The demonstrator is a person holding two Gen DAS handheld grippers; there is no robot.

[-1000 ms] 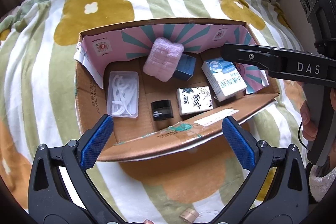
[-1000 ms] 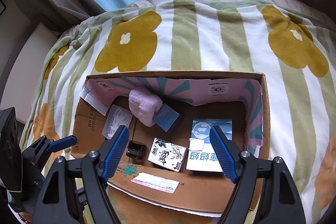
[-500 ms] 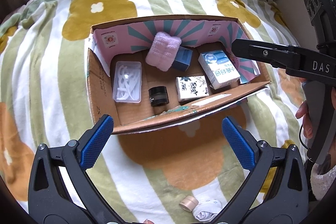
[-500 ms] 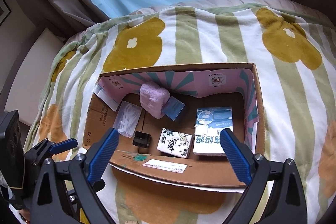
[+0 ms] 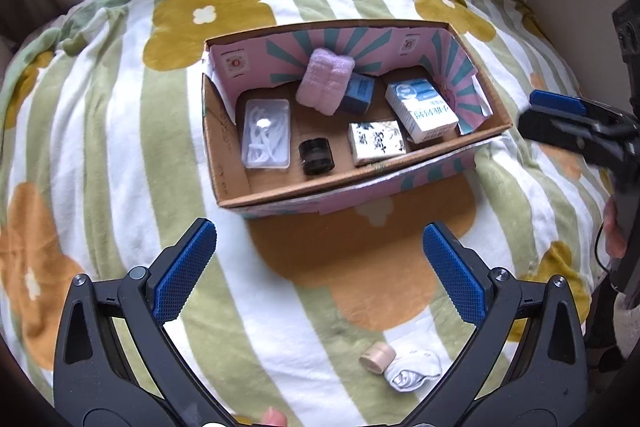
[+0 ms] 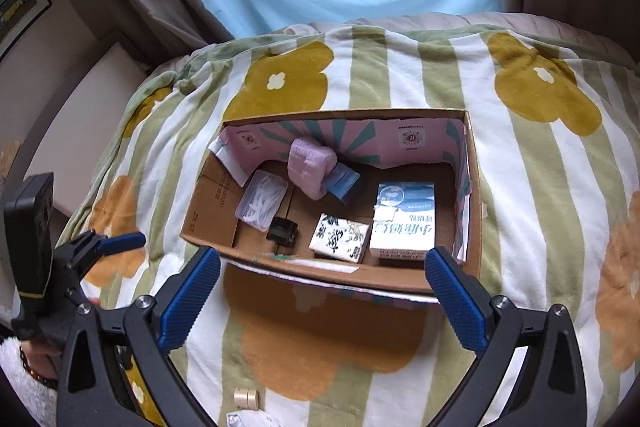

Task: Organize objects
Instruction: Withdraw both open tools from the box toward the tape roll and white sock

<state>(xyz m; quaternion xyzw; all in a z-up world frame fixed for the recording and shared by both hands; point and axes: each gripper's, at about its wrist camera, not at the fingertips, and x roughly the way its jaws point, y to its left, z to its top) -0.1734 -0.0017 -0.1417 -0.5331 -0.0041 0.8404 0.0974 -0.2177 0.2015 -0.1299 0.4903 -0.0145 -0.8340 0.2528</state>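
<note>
Both left gripper (image 5: 320, 251) and right gripper (image 6: 322, 285) wide open and empty, hovering short of the cardboard box (image 5: 280, 193); tape roll (image 5: 377, 354) and white sock (image 5: 412, 373) lie outside it, nearer the camera, and soft blanket (image 5: 100, 147) may let the roll skid during pinch.

Each gripper is built from black plastic arms ribbed with triangular cut-outs and pinned by silver screws. The left gripper (image 5: 319, 269) and right gripper (image 6: 322, 297) carry blue pads (image 5: 184, 271) with a fine diamond knurl. A white fleecy sleeve (image 6: 18, 379) and a dark bead bracelet (image 6: 34, 367) are seen at the wrist.
</note>
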